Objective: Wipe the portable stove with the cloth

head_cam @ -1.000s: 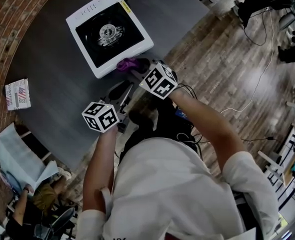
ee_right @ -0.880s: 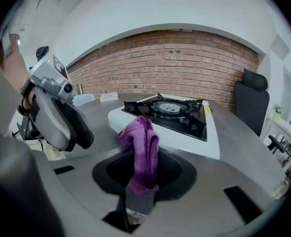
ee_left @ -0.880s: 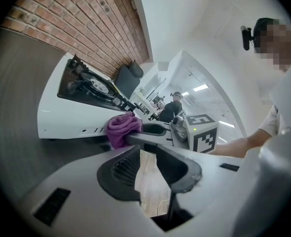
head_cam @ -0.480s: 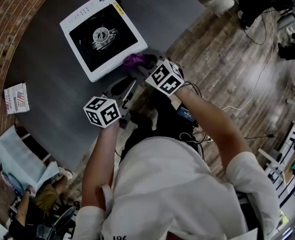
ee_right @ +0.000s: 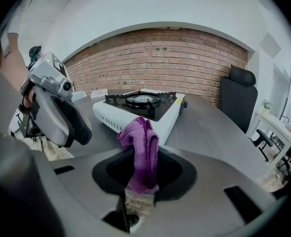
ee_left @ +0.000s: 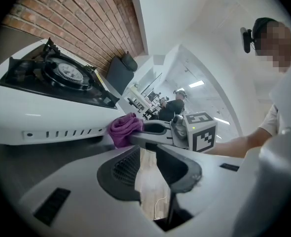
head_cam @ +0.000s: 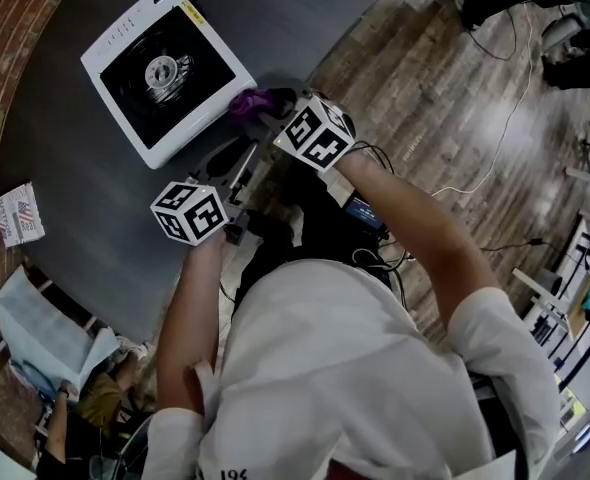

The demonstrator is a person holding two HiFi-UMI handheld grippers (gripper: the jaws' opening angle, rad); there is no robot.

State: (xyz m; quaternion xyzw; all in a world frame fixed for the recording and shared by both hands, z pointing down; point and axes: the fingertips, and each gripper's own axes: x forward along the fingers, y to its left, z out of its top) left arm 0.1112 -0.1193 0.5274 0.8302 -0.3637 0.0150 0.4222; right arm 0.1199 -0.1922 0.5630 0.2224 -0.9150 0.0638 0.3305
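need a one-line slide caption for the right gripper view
Right gripper shut on a purple cloth, facing the white portable stove on a grey table.

Ahead of your right gripper (head_cam: 267, 116) stands the stove (head_cam: 165, 68); its white side wall blocks the low path just past the cloth (head_cam: 247, 102). Round the burner (ee_right: 141, 100) the pan supports (ee_right: 171, 95) stick up; open air above them. Your left gripper (head_cam: 233, 160) sits close at the right one's left. Bare table (head_cam: 85, 168) runs free right of the stove, and left toward a booklet (head_cam: 17, 215). Far edge closed by the brick wall (ee_right: 155, 58)
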